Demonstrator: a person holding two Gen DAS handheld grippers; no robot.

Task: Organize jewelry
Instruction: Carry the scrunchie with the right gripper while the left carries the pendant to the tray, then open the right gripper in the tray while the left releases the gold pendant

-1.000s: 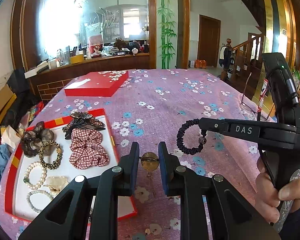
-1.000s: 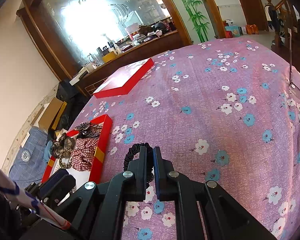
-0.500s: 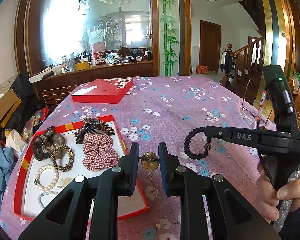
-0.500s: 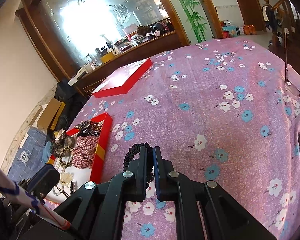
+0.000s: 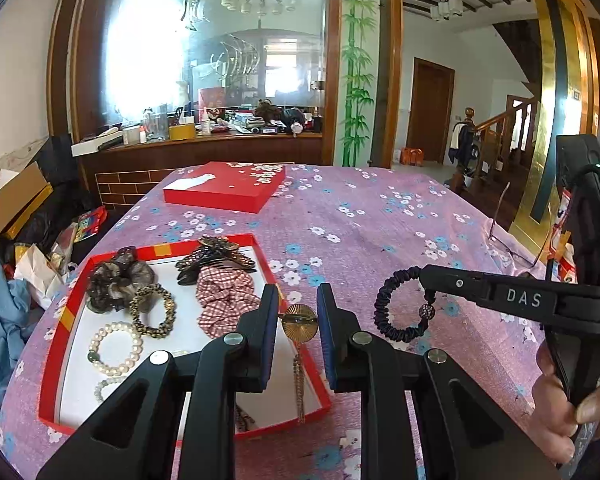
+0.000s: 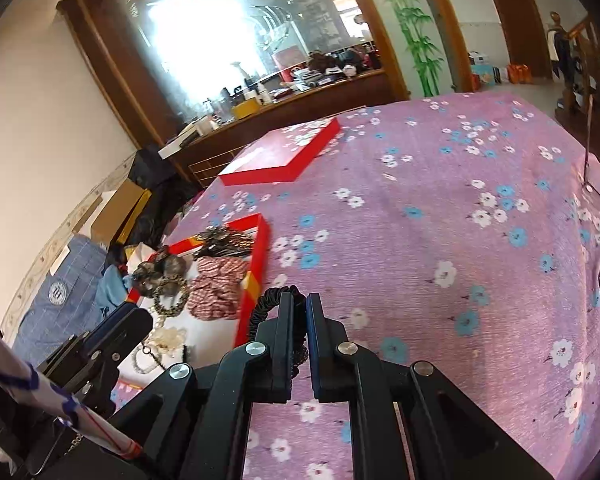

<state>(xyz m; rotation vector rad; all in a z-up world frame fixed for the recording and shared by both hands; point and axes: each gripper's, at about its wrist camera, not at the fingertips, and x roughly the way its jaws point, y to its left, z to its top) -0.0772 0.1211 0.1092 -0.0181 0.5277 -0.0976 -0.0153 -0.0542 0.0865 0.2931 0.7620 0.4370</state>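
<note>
My left gripper (image 5: 298,308) is shut on a gold round brooch (image 5: 299,319) with hanging chains, held over the right side of the open red jewelry box (image 5: 62,316). The box holds a plaid scrunchie (image 5: 226,300), a brown scrunchie (image 5: 116,280), a dark hair claw (image 5: 216,256), a gold-black bracelet (image 5: 154,312) and a pearl bracelet (image 5: 114,348). My right gripper (image 6: 298,302) is shut on a black coiled hair tie (image 5: 400,304) with a bead, held above the cloth just right of the box; the tie (image 6: 266,308) also shows in the right wrist view.
A purple flowered cloth (image 5: 380,224) covers the table. The red box lid (image 5: 224,188) lies at the far left. Eyeglasses (image 5: 512,236) lie near the right edge. A wooden counter with clutter stands behind, and clothes and boxes lie on the floor at left.
Both grippers have moved left toward the red box, each keeping its hold. The brooch now hangs over the box's right side, and the hair tie is nearer the box's edge.
</note>
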